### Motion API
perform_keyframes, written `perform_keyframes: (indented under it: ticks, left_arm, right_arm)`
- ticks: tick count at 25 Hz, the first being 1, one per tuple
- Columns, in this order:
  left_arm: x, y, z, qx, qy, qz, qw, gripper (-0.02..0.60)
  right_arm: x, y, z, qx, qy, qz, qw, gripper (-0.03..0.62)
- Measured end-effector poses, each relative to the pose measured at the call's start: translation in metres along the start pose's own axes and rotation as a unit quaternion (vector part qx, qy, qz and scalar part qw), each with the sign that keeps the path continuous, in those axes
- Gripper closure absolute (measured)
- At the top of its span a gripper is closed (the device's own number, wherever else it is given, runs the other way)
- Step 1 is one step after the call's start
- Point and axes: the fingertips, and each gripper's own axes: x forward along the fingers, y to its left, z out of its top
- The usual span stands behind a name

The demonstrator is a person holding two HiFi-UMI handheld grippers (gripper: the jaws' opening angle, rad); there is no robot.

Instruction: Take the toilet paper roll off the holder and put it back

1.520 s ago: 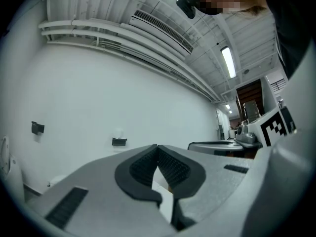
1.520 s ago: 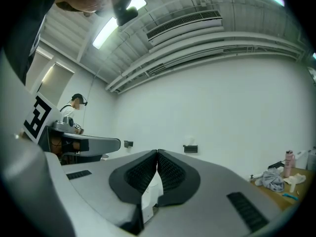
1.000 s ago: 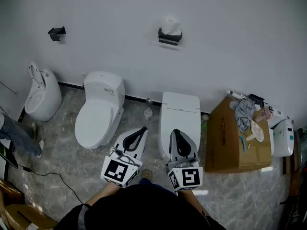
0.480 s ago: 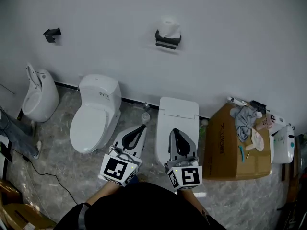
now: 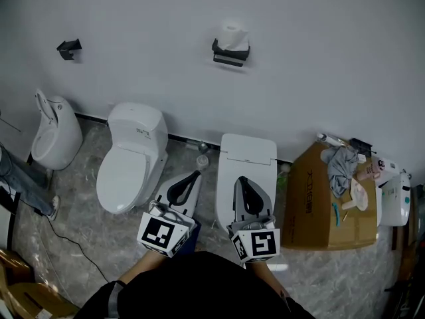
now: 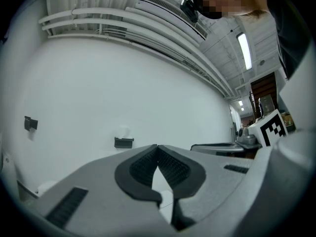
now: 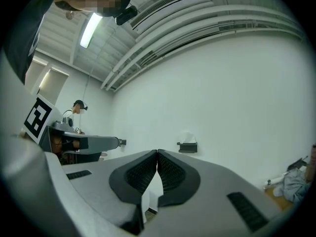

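Observation:
A white toilet paper roll [image 5: 233,35] stands on a small black holder [image 5: 230,53] fixed high on the white wall. The roll [image 7: 188,138] and holder [image 7: 187,147] show small and far off in the right gripper view, the holder [image 6: 124,142] likewise in the left gripper view. Both grippers are held low and close to the person, well short of the wall. My left gripper [image 5: 194,175] is shut with nothing in it. My right gripper [image 5: 240,180] is shut too and empty.
Below the holder stand two white toilets [image 5: 130,158] [image 5: 244,171] and a urinal [image 5: 56,129] at the left. A cardboard box [image 5: 327,201] with cloth and clutter on it sits at the right. A second black bracket [image 5: 68,46] is on the wall. A cable [image 5: 73,241] lies on the marble floor.
The whole scene has shifted slightly as the person and both shut grippers moved toward the wall; the holder now sits a little higher in the head view. The grippers stay shut.

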Motion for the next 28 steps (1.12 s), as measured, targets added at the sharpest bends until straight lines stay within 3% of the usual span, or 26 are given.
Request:
perform_keyframes:
  ticks: [13,23,28]
  left_arm:
    - [0.057,0.044,-0.008,-0.002,0.005,-0.011,0.9999,0.574]
    - [0.132,0.111,-0.002,-0.003,0.002,-0.032,0.9995,0.574]
    - [0.170,0.144,-0.001,-0.005,0.001,-0.042,0.9991,0.574]
  right_arm:
    - [0.061,-0.026,-0.017,0.002,0.005,-0.017,1.000,0.571]
    - [0.152,-0.057,-0.013,-0.007,0.002,-0.045,0.999,0.571]
    - [0.194,-0.073,-0.021,-0.012,0.023,-0.056,0.998,0.571]
